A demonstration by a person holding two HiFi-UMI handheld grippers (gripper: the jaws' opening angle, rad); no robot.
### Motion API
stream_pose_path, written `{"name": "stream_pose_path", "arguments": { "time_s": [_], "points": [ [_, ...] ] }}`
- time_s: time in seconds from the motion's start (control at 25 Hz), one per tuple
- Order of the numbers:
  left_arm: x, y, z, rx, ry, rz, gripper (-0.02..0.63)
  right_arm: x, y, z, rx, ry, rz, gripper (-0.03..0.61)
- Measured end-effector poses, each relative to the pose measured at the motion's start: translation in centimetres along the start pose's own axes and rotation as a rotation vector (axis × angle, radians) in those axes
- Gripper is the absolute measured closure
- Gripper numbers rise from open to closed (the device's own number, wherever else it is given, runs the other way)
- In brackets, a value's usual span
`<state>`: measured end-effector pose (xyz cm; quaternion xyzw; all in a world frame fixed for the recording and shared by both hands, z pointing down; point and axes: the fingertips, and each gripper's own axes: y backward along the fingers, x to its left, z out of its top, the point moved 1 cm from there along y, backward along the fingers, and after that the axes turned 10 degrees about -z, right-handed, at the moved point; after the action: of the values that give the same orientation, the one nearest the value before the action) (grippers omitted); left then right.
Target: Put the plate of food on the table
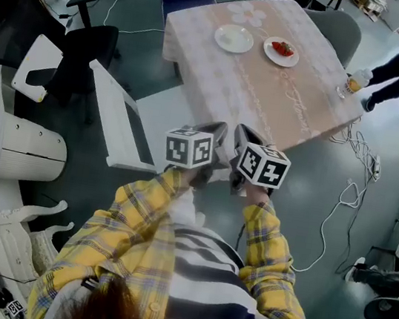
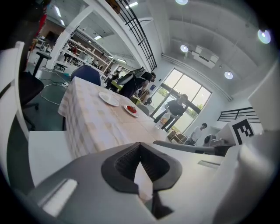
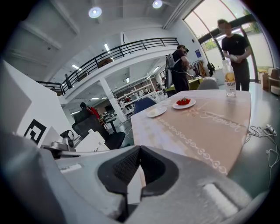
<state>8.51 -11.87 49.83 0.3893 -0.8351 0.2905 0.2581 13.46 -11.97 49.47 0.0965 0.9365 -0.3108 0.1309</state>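
At the far edge of the table (image 1: 284, 101) sits the plate of food (image 1: 281, 51), red bits too small to name, beside a white plate (image 1: 234, 38); bottle (image 1: 353, 82) by right edge. My left tongs (image 2: 140, 144) and right tongs (image 3: 139, 148), both closed on nothing, hide its near corner.

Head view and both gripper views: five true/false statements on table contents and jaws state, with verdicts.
1. On the table sit a plate with red food and a pale plate. True.
2. The plate with red food is in the left gripper. False: it lies on the table; those jaws are shut on nothing.
3. A bottle stands at the table's edge. True.
4. The right gripper has its jaws wide apart. False: shut, empty.
5. Both grippers hover over the plates. False: they are at the table's near end.
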Motion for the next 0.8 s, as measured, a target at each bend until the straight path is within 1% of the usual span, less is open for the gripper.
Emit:
{"name": "stream_pose_path", "arguments": {
  "time_s": [0.28, 0.6, 0.8],
  "points": [
    [-1.4, 1.1, -2.0, -0.001, -0.004, -0.010, 0.611, -0.1, 2.4, -2.7, 0.001, -0.003, -0.011, 0.580],
    [-2.8, 2.3, -3.1, -0.018, -0.016, -0.020, 0.611, 0.1, 4.8, -4.3, -0.020, 0.003, -0.024, 0.580],
    [-3.4, 3.4, -3.7, -0.024, -0.020, -0.025, 0.611, 0.6, 6.1, -5.4, -0.023, -0.013, -0.021, 0.580]
  ]
}}
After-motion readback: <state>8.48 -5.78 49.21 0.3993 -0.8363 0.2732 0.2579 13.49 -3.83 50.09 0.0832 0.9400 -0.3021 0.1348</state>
